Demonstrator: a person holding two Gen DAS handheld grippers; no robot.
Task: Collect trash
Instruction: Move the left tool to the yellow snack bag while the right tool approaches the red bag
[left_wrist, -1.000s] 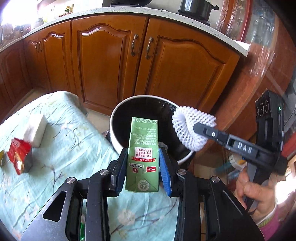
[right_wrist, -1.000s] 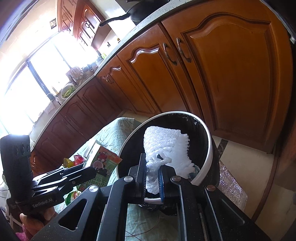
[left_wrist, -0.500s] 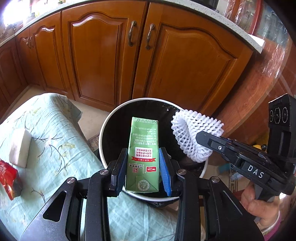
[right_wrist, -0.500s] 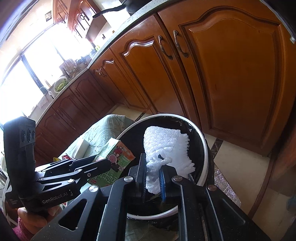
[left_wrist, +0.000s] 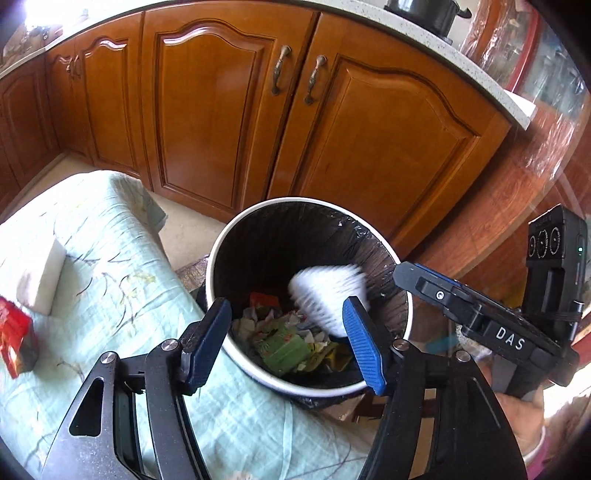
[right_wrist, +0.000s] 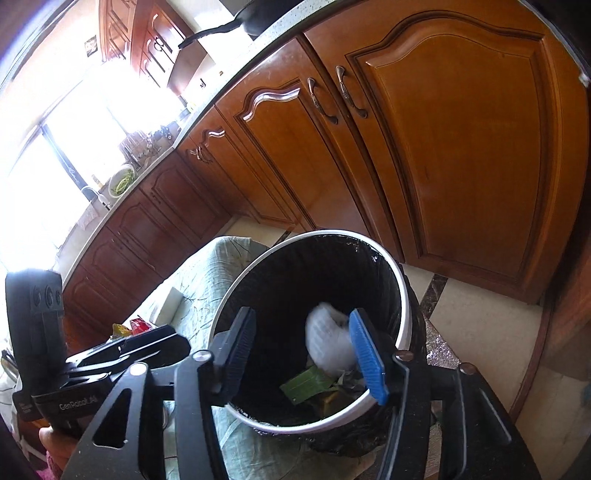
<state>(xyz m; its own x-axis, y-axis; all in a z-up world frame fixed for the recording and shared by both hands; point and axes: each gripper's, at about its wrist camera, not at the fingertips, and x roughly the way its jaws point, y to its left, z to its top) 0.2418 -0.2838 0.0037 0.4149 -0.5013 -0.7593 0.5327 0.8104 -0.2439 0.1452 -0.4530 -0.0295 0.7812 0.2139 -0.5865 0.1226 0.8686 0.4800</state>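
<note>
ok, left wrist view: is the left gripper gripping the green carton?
No, the left gripper has opening jaws with nothing between them; the green carton lies in the trash bin.

Glossy varnished wood cabinets (left_wrist: 384, 140) with metal handles (left_wrist: 279, 74). Crinkled black plastic liner (left_wrist: 280, 240) in the white-rimmed bin (left_wrist: 218, 254). Matt wrinkled cloth (left_wrist: 110, 258); white foam net (left_wrist: 328, 291), blurred.

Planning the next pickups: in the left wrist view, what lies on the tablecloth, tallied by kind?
White block: 1
Red packet: 1
Total: 2
</note>
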